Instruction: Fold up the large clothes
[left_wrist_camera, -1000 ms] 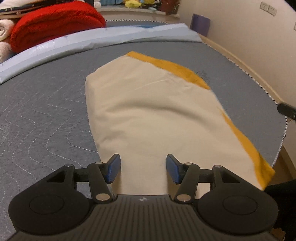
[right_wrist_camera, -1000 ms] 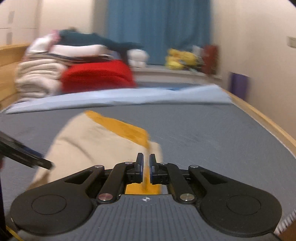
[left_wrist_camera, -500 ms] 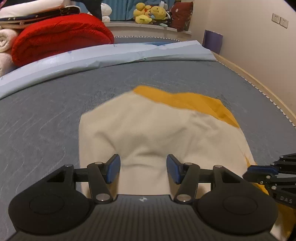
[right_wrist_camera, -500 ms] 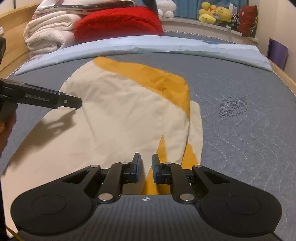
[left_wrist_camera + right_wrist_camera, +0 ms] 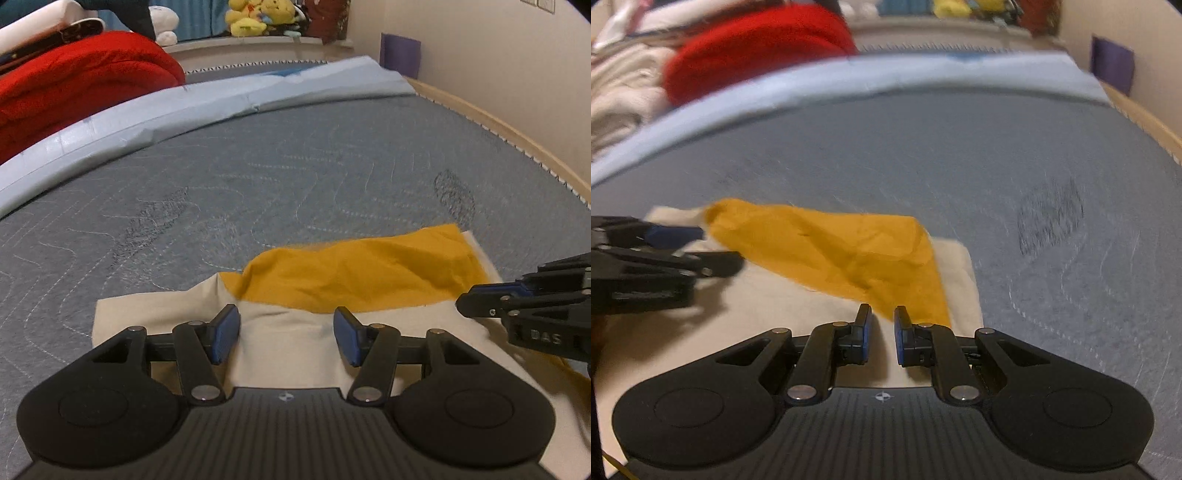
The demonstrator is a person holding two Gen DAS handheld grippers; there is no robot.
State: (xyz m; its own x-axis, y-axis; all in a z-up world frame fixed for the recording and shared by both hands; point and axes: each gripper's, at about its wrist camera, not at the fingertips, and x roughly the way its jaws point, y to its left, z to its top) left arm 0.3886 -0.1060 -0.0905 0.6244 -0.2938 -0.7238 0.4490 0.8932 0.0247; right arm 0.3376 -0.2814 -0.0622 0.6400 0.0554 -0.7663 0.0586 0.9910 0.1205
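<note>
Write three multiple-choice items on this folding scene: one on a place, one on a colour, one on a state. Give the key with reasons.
1. Where does the cream garment lie?
A. on the grey quilted mattress
B. on the red blanket
C. on the floor

2. What colour is the band folded over the garment?
A. purple
B. mustard yellow
C. green

3. How do the left gripper's jaws stand?
A. clamped on cloth
B. wide apart, with nothing between them
C. out of view

Key: A, the mattress surrounds the garment; B, the panel is mustard in both views; B, the blue pads stand apart above the cloth. The right gripper shows a narrower gap.
</note>
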